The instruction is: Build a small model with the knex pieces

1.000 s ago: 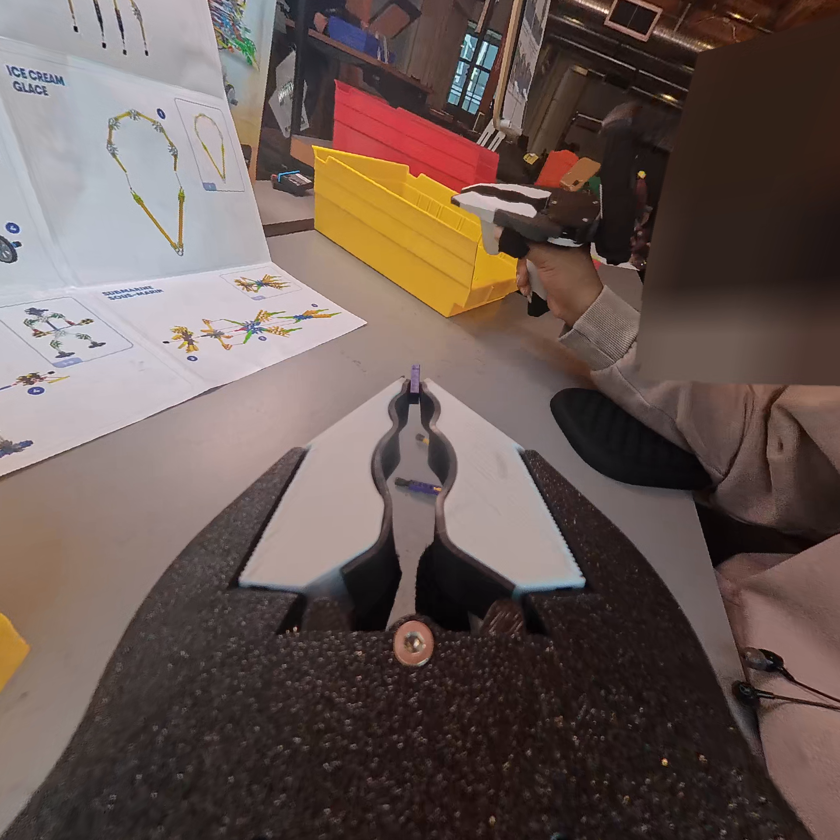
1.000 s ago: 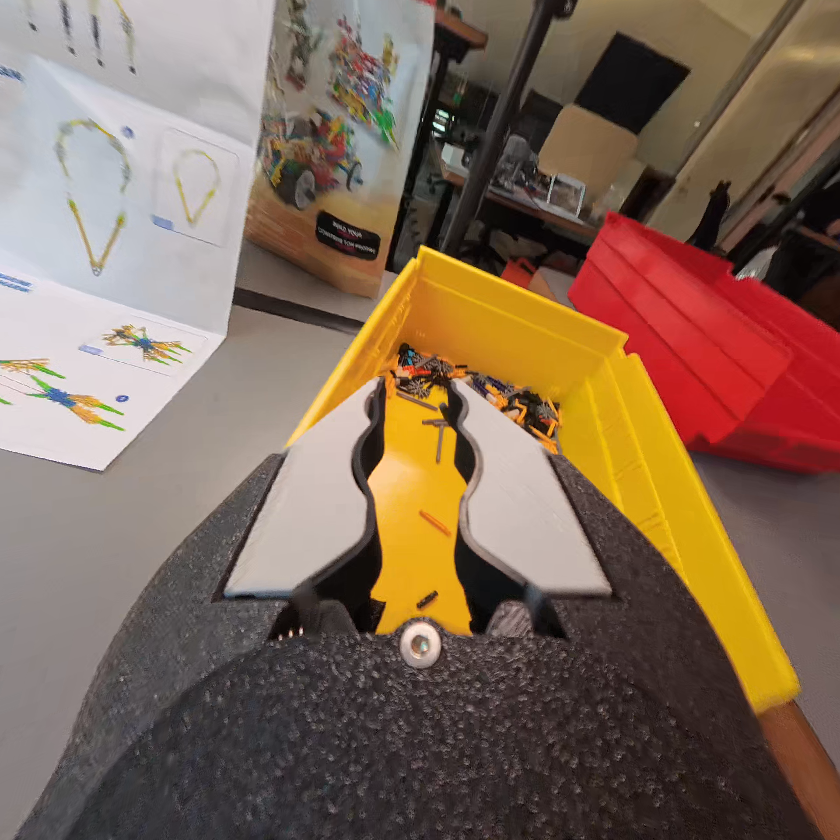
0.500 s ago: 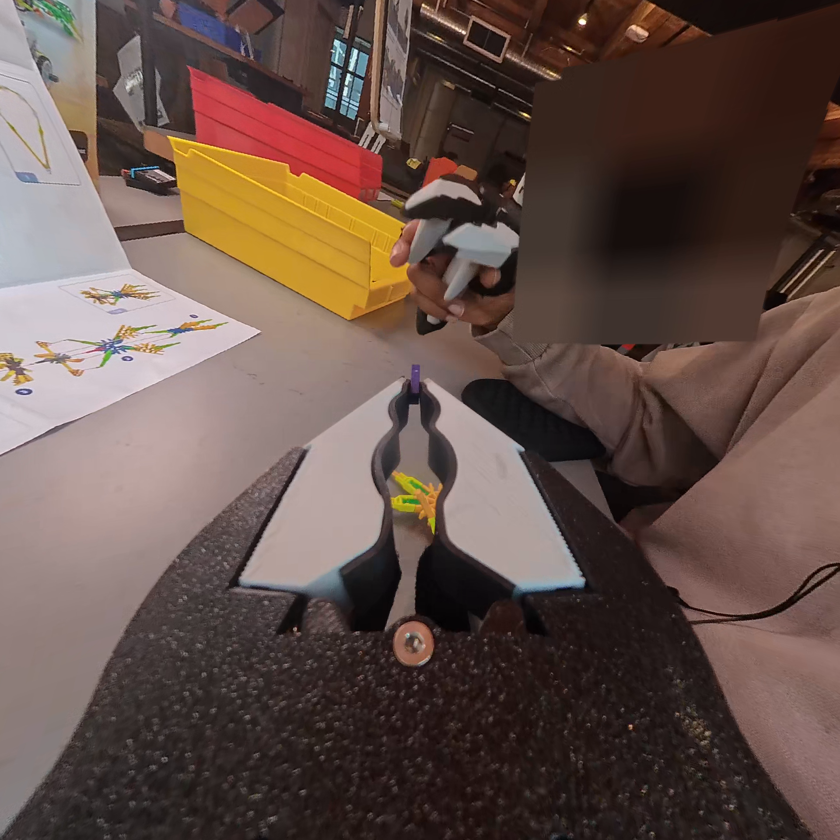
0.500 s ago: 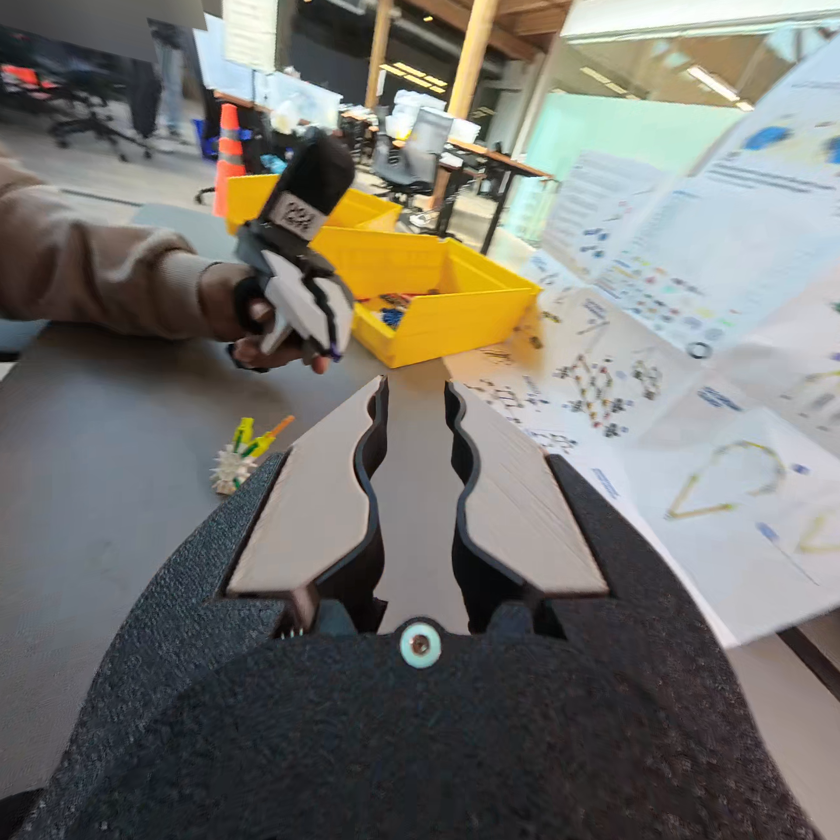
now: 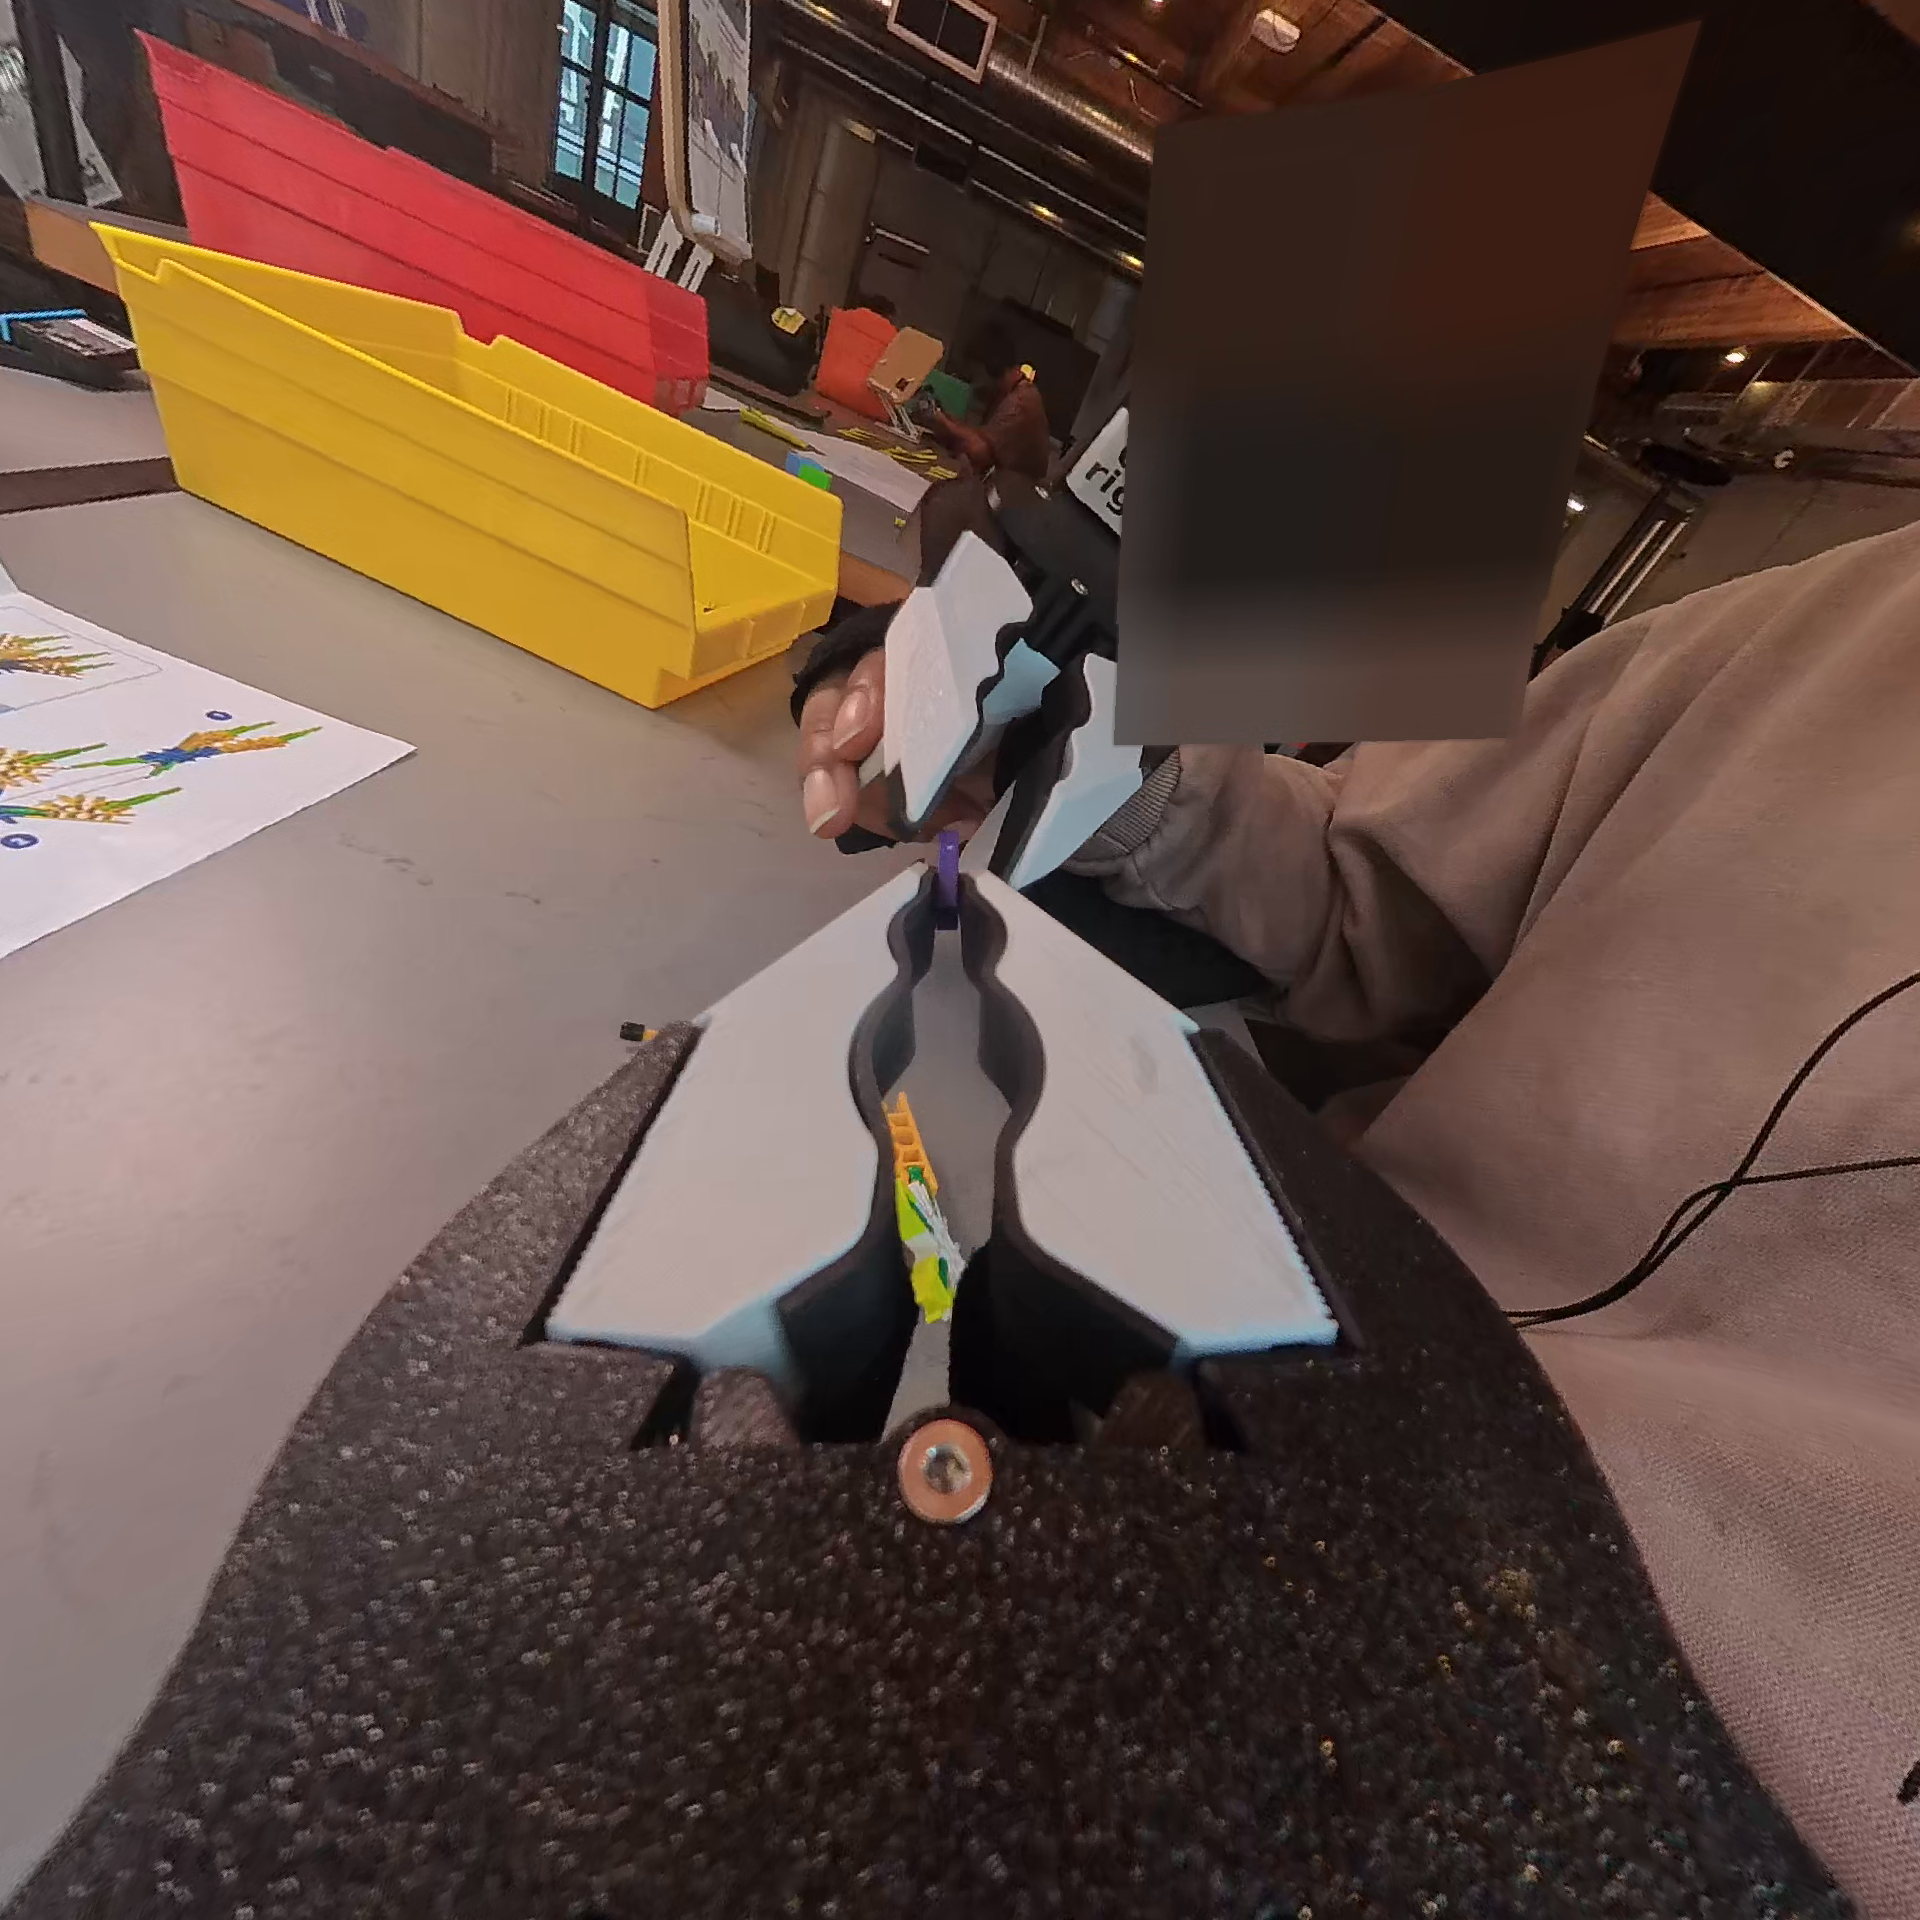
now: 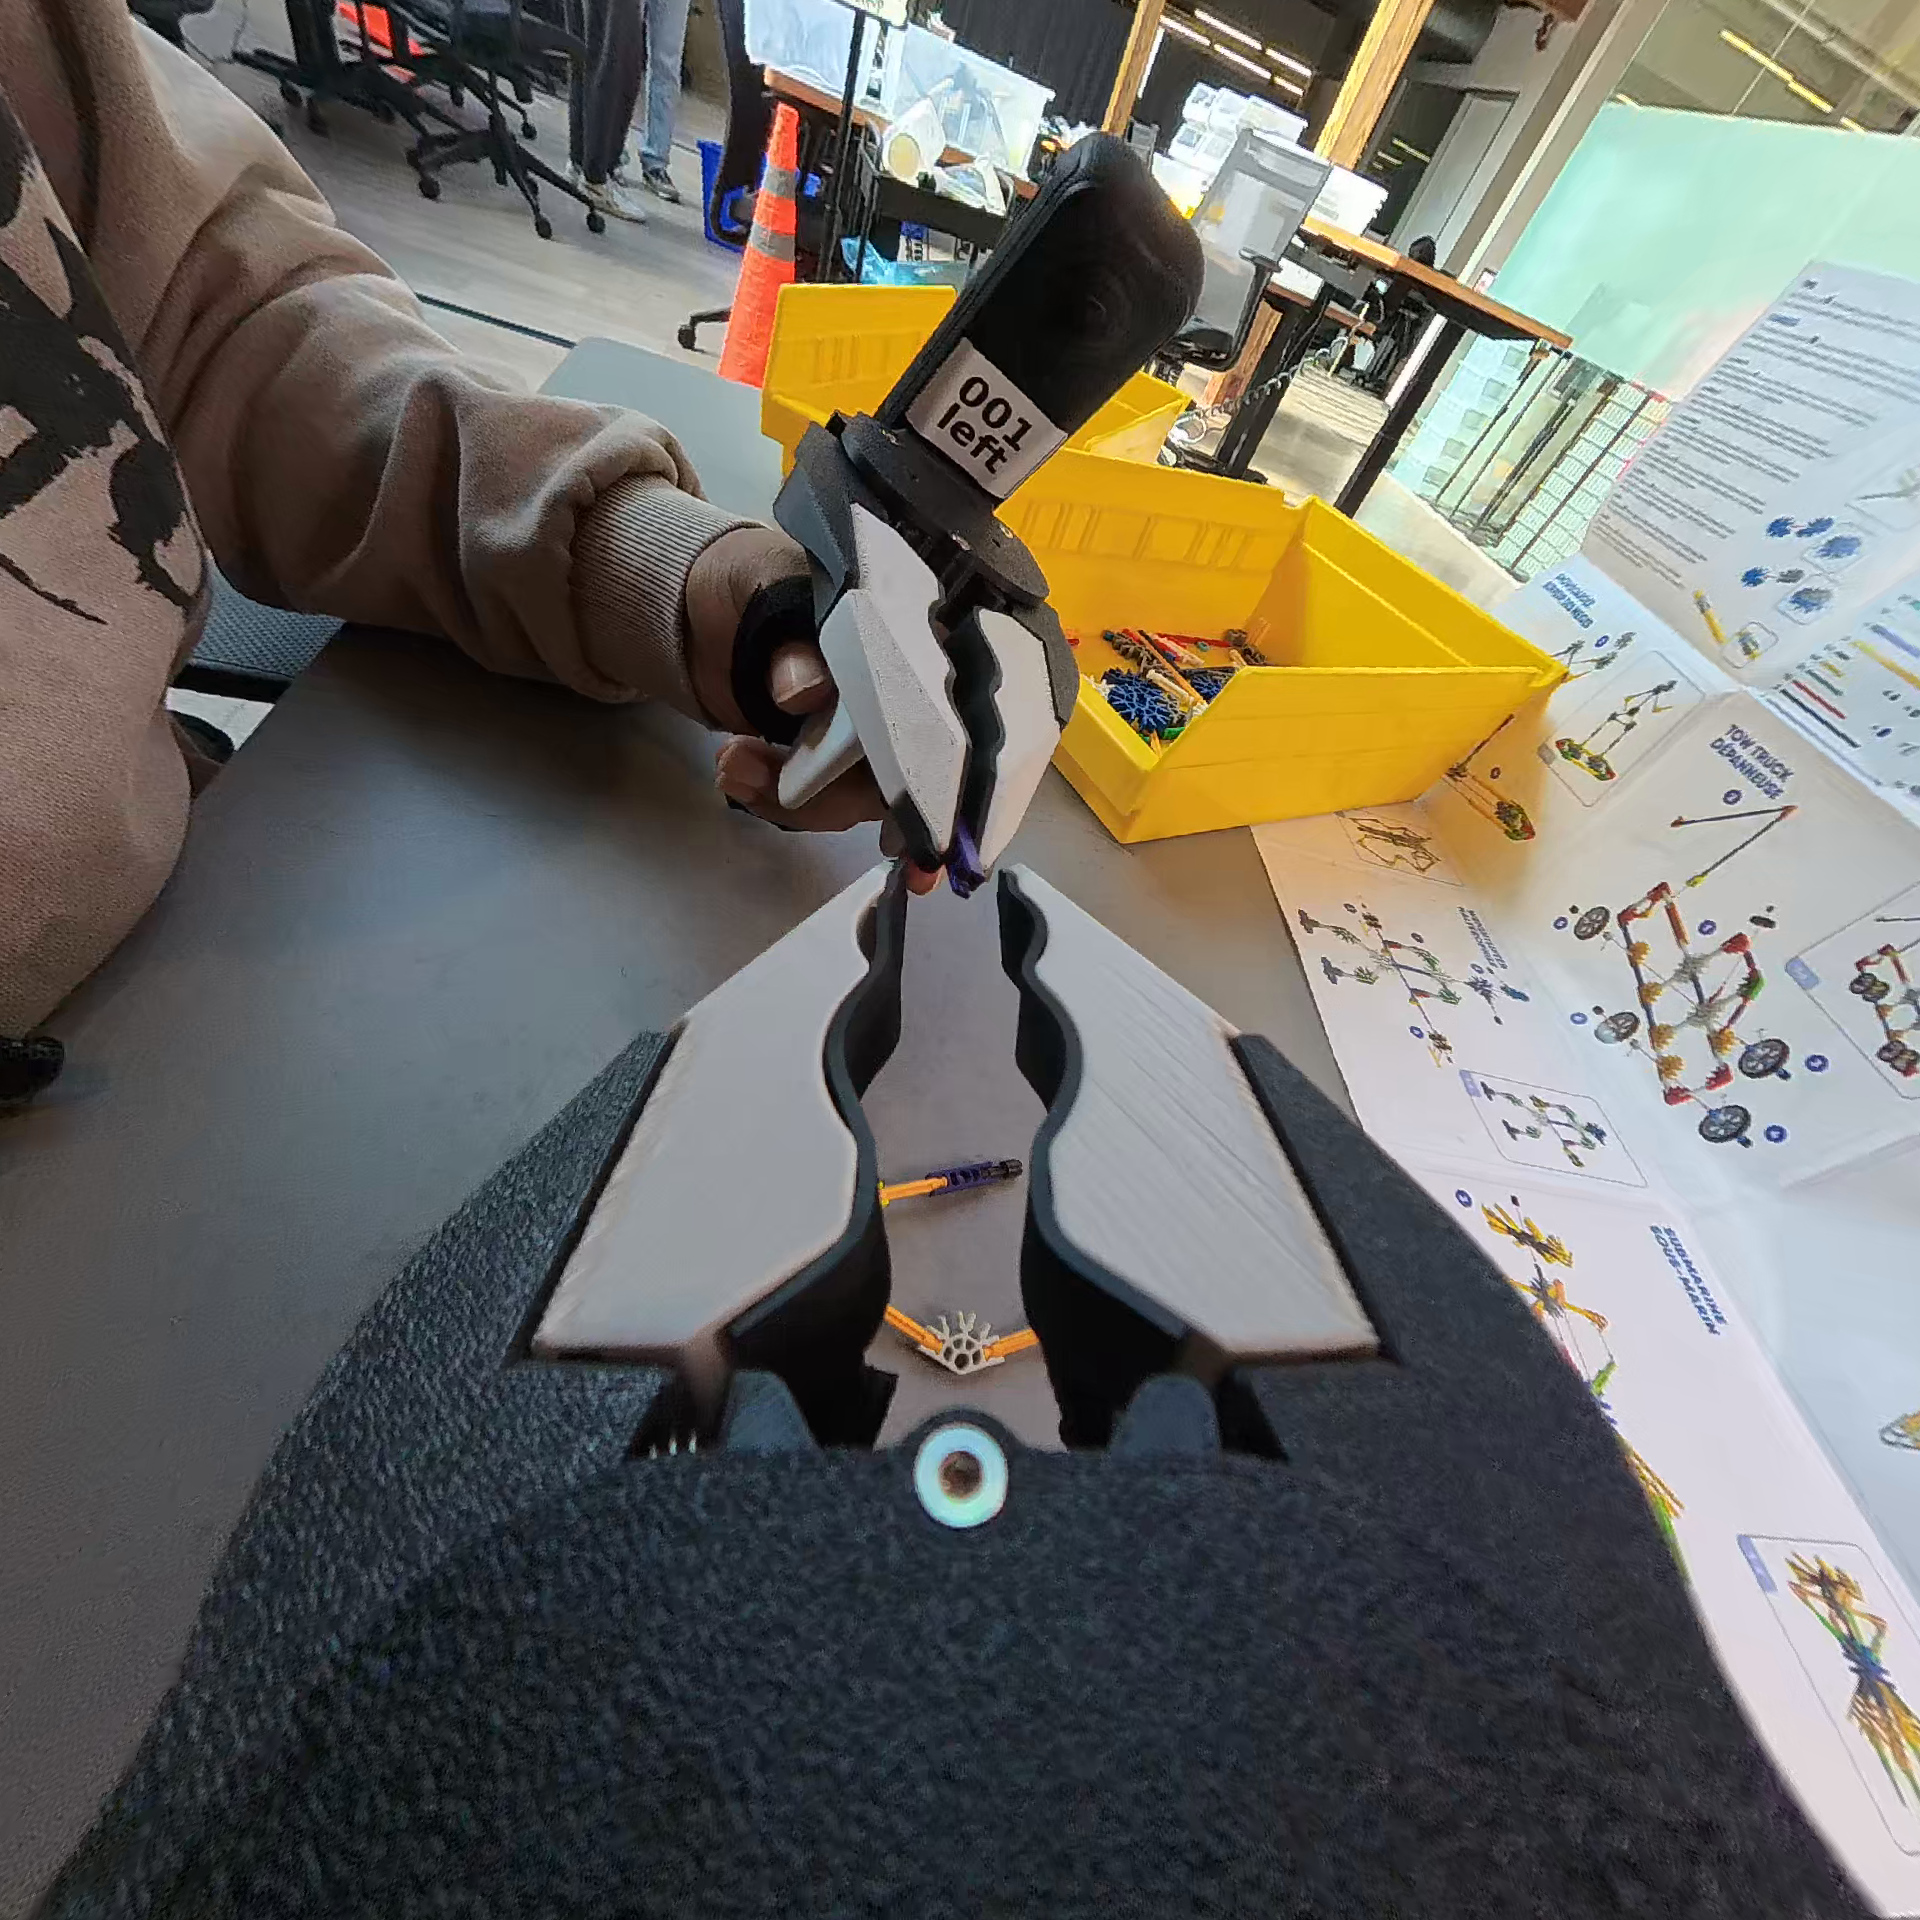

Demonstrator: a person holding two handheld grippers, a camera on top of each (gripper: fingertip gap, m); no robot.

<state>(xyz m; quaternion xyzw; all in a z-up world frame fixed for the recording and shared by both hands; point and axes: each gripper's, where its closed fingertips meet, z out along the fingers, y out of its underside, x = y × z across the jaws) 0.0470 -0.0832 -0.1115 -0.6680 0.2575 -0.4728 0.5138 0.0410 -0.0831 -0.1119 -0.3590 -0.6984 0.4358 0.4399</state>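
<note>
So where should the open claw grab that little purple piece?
By its free end, coming head-on. The purple piece sticks out past the left claw's shut tips toward the open right claw, so only that short end is bare.

We are looking across a grey counter [image 6: 436, 935] into a workshop: office chairs [image 6: 457, 114] are standing on a concrete floor [image 6: 540, 260], wooden posts [image 6: 1361, 104] are rising, ceiling lights [image 6: 1756, 52] are glowing.

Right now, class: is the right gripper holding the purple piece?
No: the left gripper pinches the purple piece; the right gripper is open, empty.
</note>
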